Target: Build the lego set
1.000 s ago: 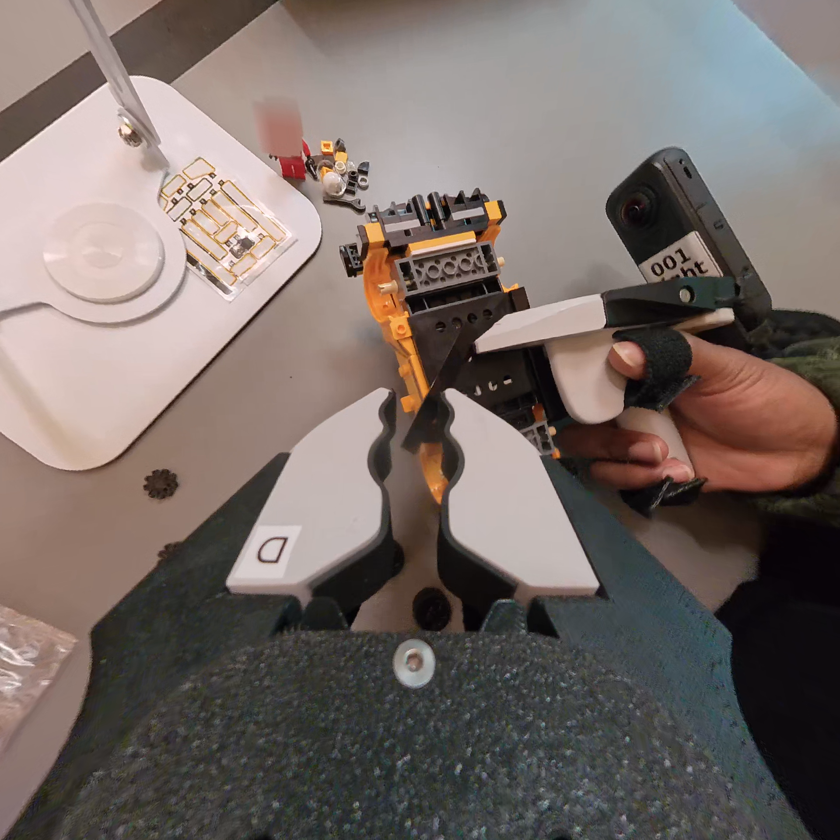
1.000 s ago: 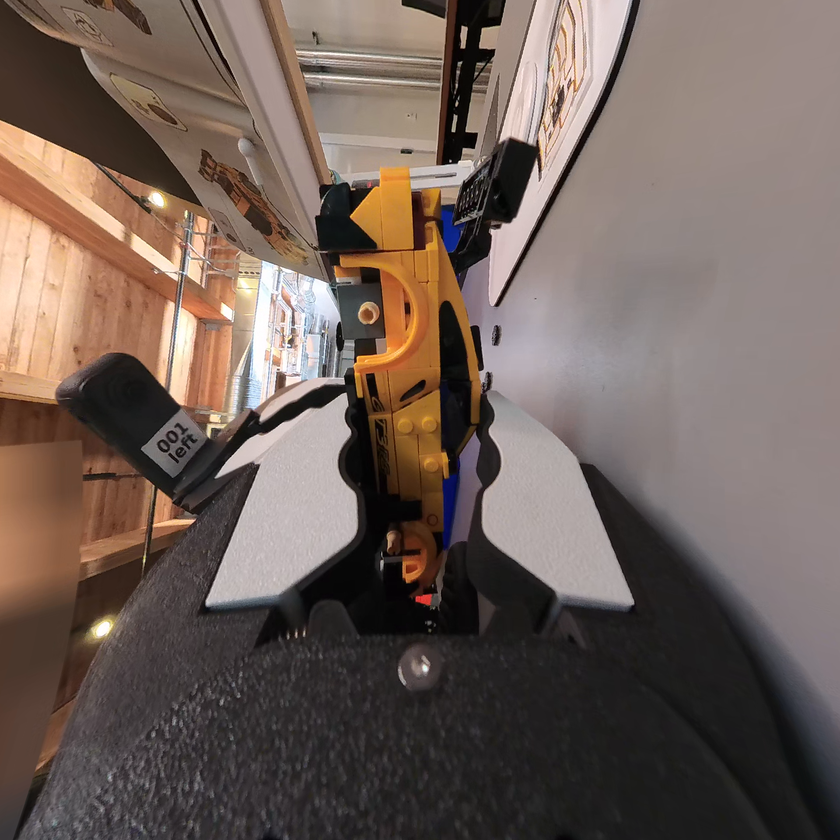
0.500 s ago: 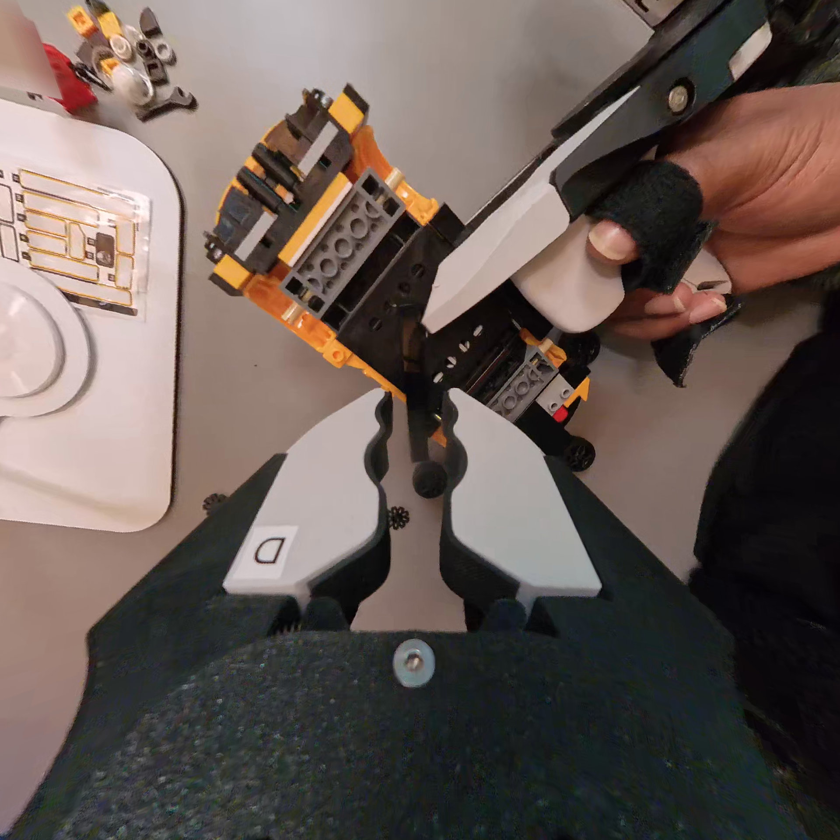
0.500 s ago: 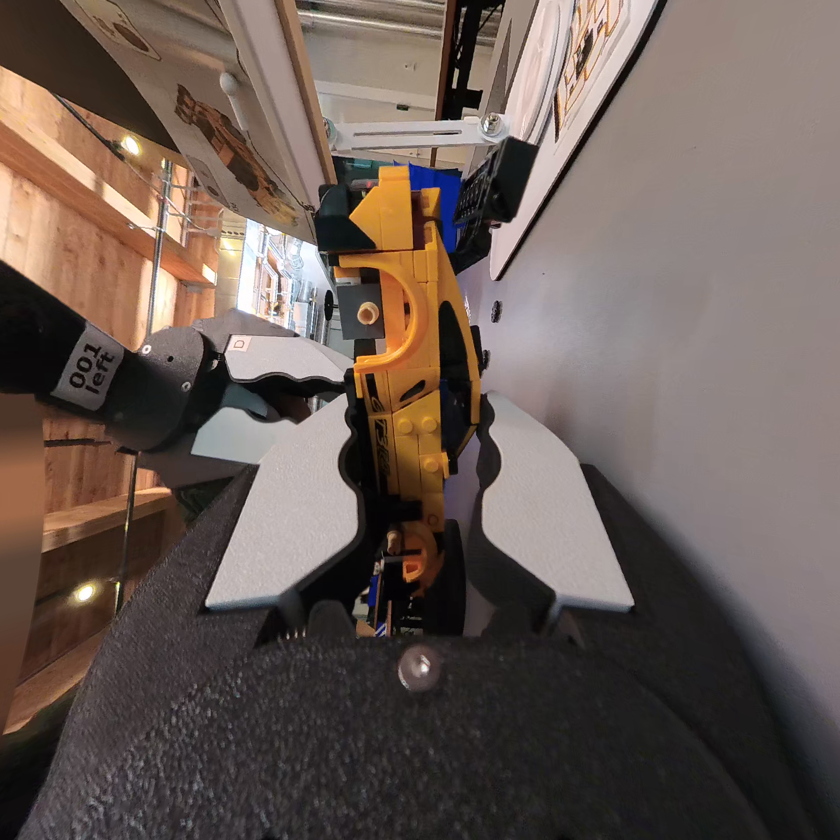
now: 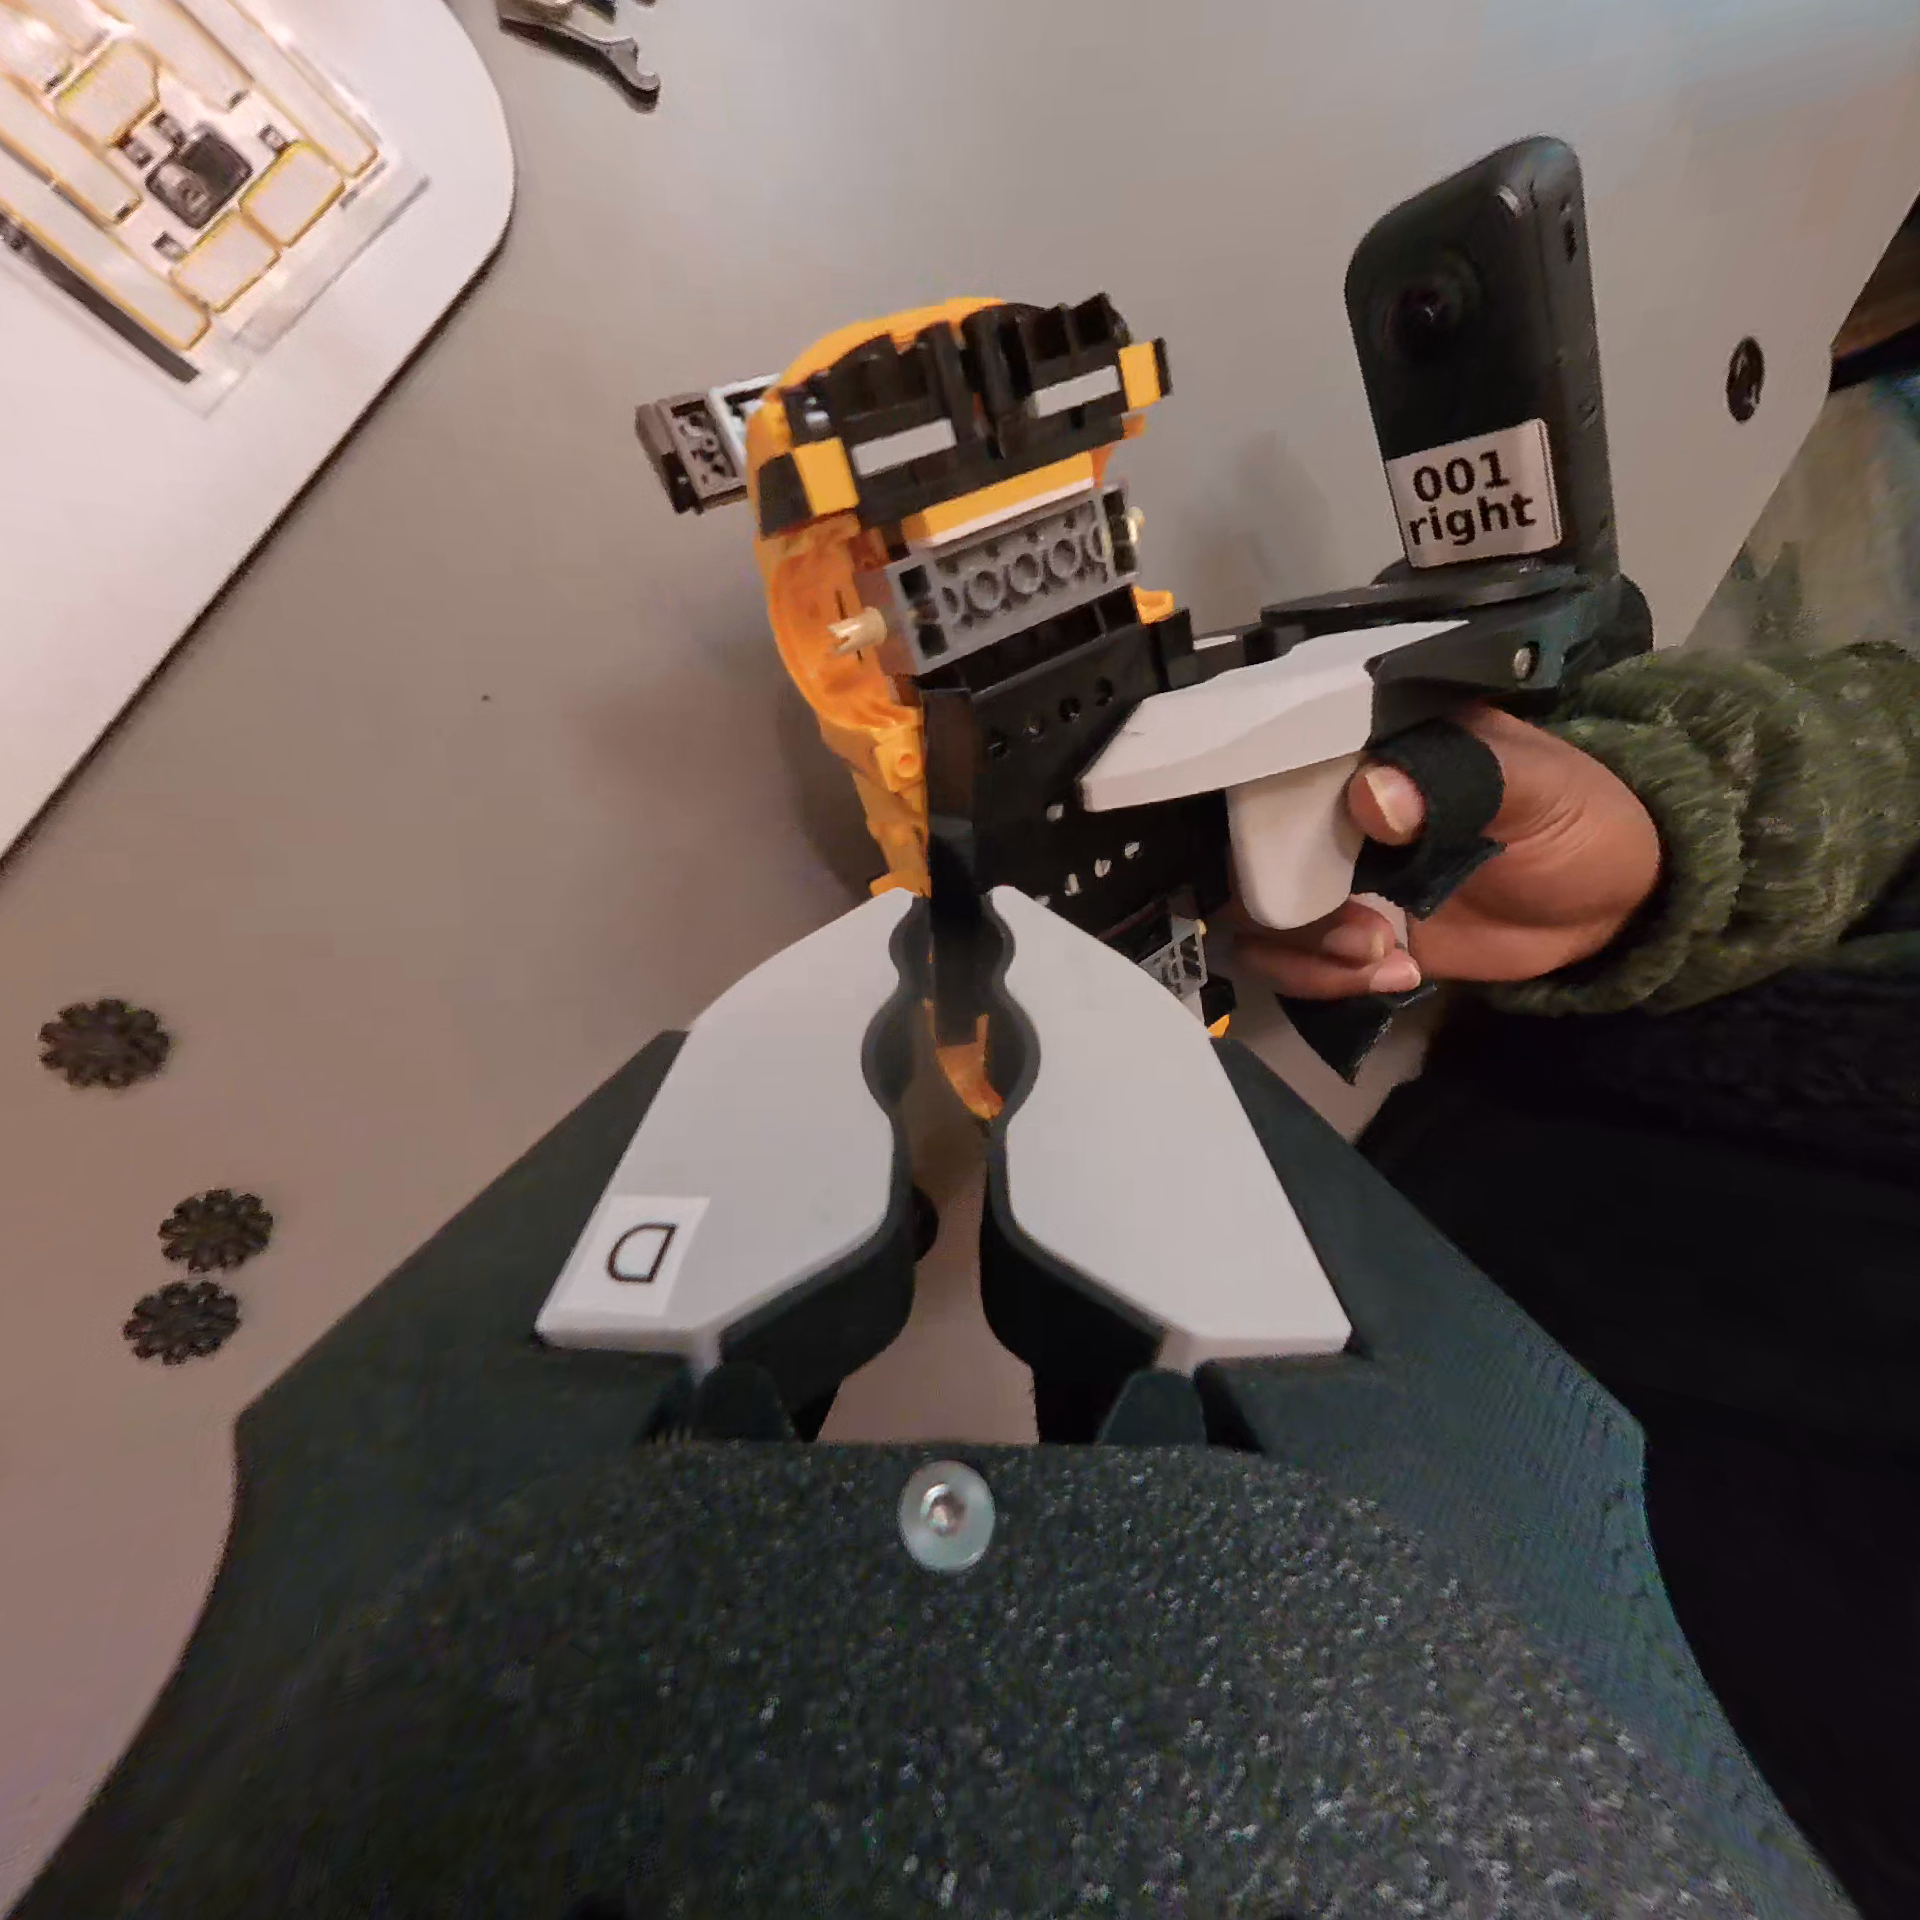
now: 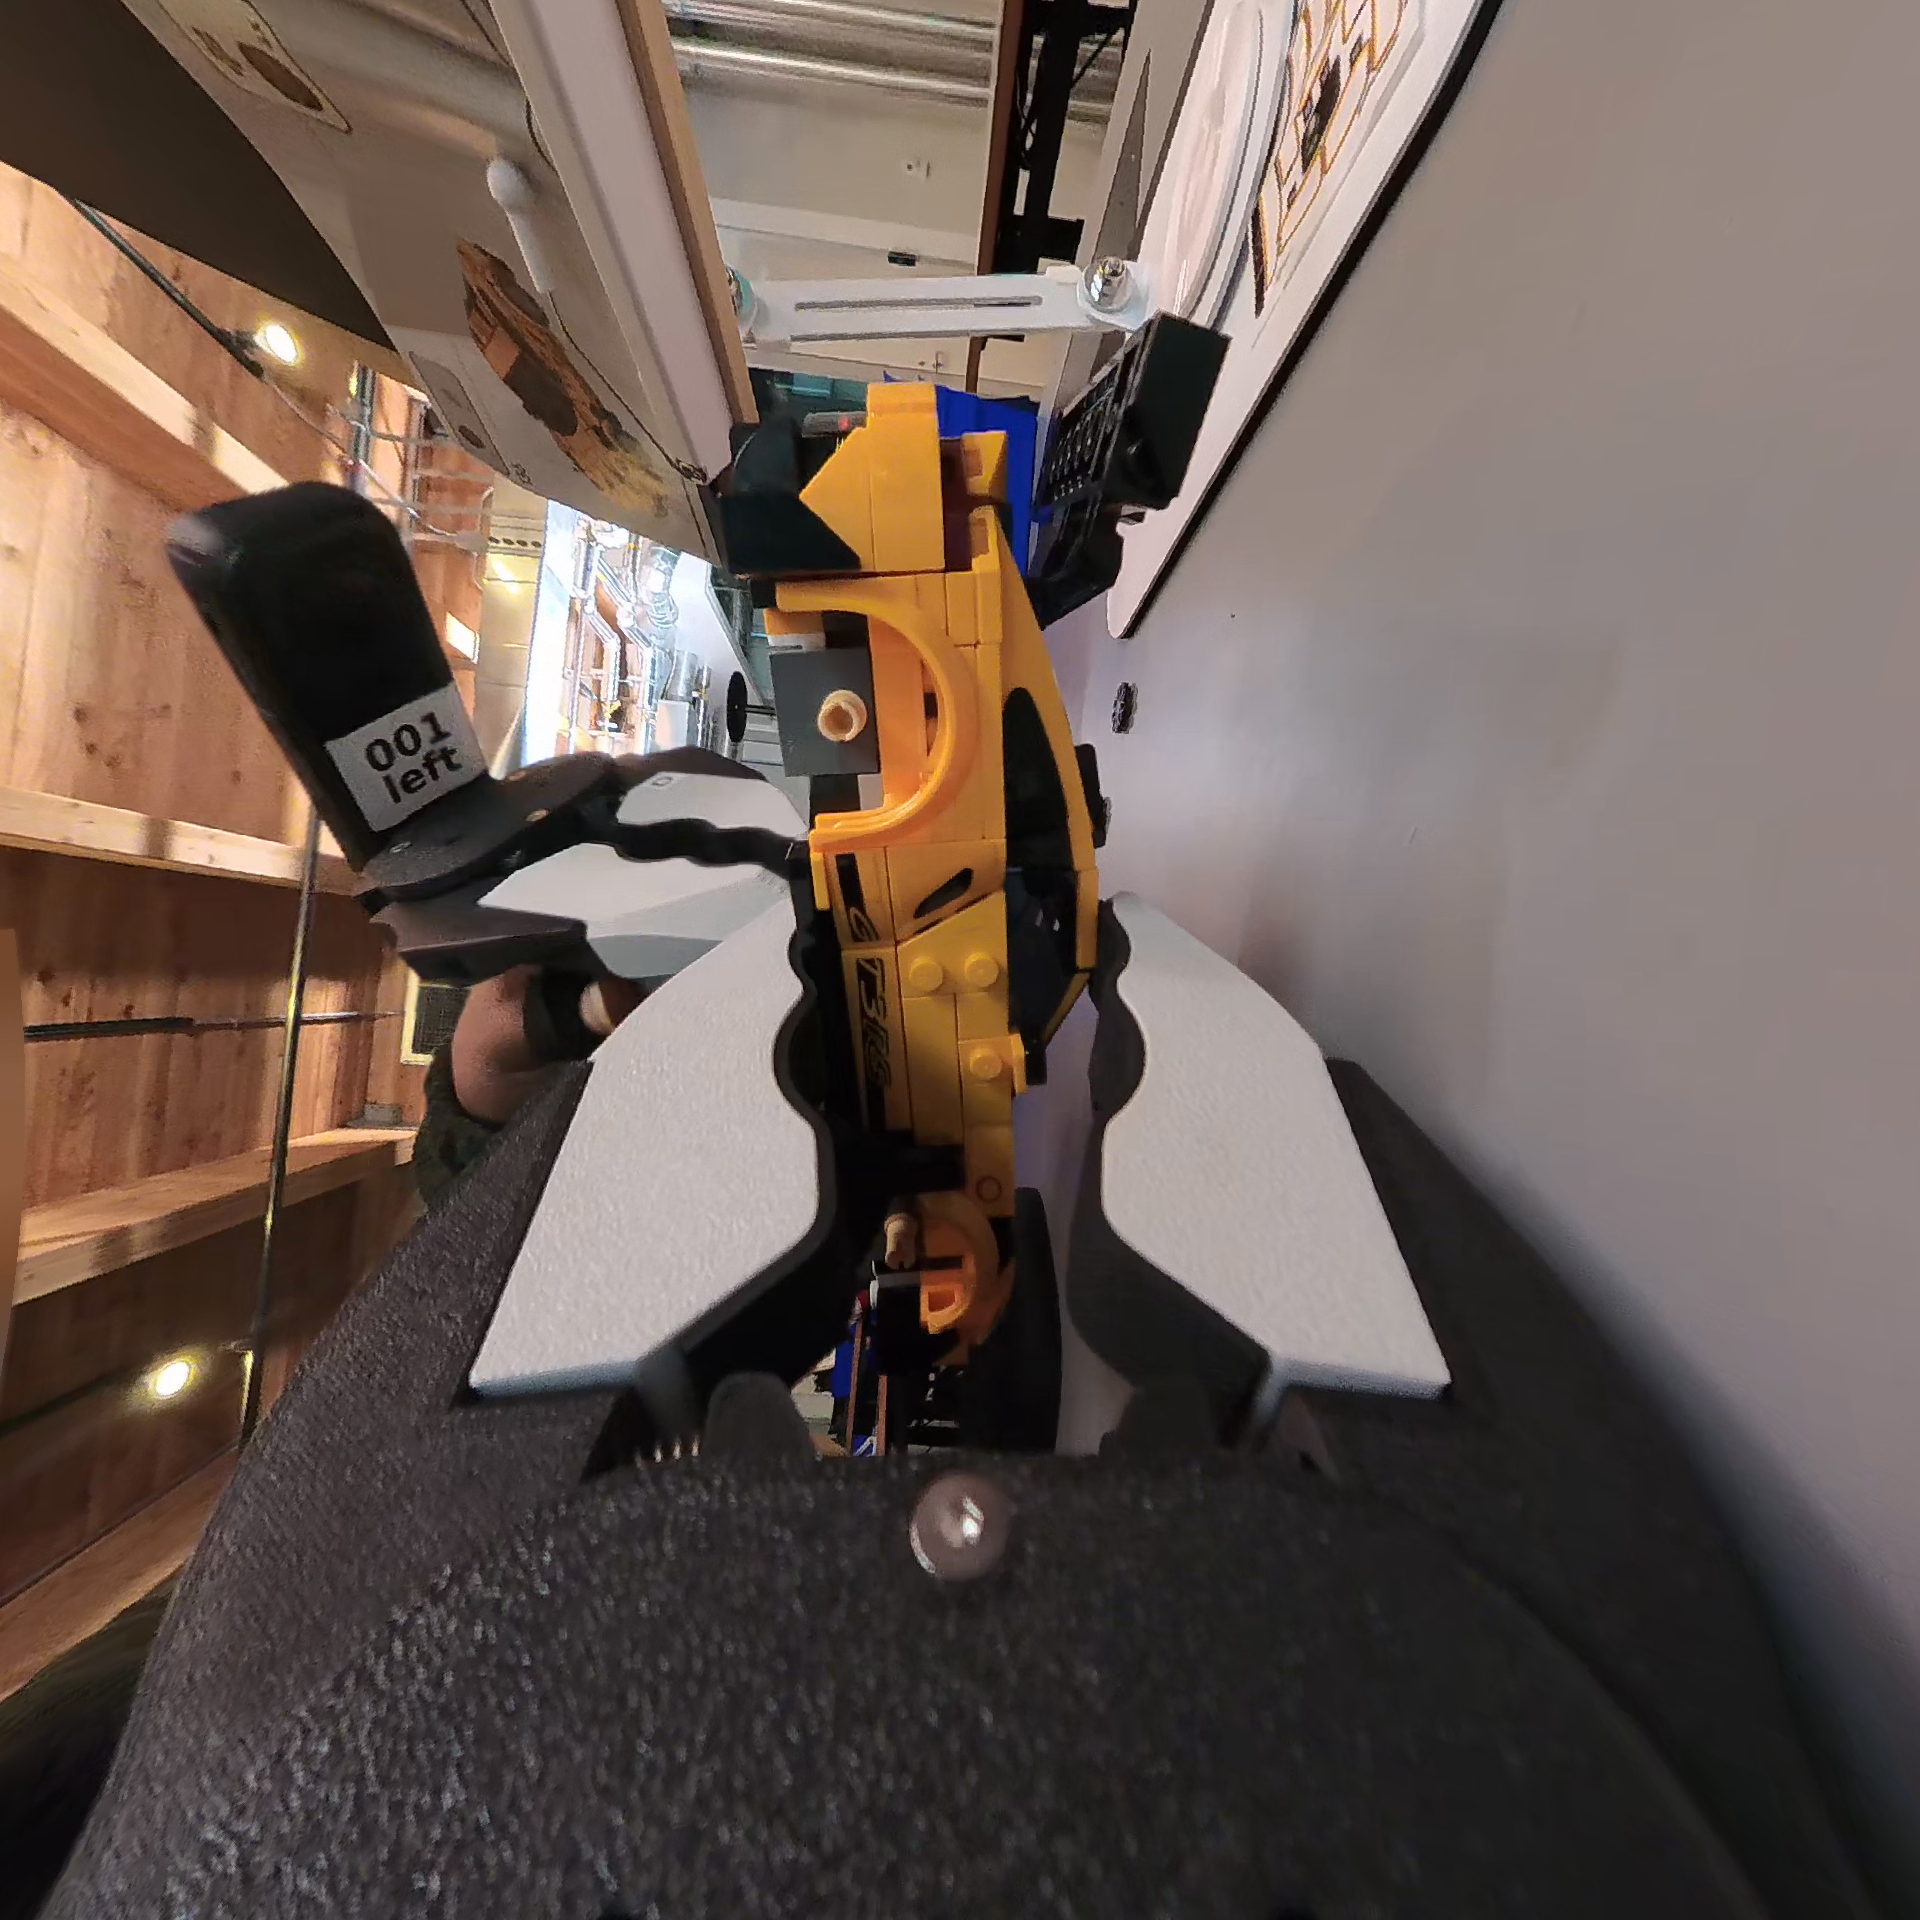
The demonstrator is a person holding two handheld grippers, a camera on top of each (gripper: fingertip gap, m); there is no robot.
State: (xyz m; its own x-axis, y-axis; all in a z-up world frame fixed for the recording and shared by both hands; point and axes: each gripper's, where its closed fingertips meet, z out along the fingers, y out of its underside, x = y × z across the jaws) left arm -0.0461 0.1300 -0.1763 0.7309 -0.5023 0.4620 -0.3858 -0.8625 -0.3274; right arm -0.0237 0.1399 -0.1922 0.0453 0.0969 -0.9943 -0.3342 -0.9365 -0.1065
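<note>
Lego car [image 6: 935,935] sits clamped in my right tool [image 6: 951,1029], long axis running straight ahead along its fingers, underside turned toward my left tool [image 5: 948,914]. That one pinches a thin black piece [image 5: 951,831] touching the chassis directly ahead of it, above the table [image 5: 416,831].

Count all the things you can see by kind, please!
Yellow-and-black lego car body: 1
Flat black flower-shaped lego discs on the grey table: 3
Thin black lego piece pinched in the left hand-held gripper: 1
Hand-held grippers, counting the right hand-held gripper: 2
Total: 7
</note>
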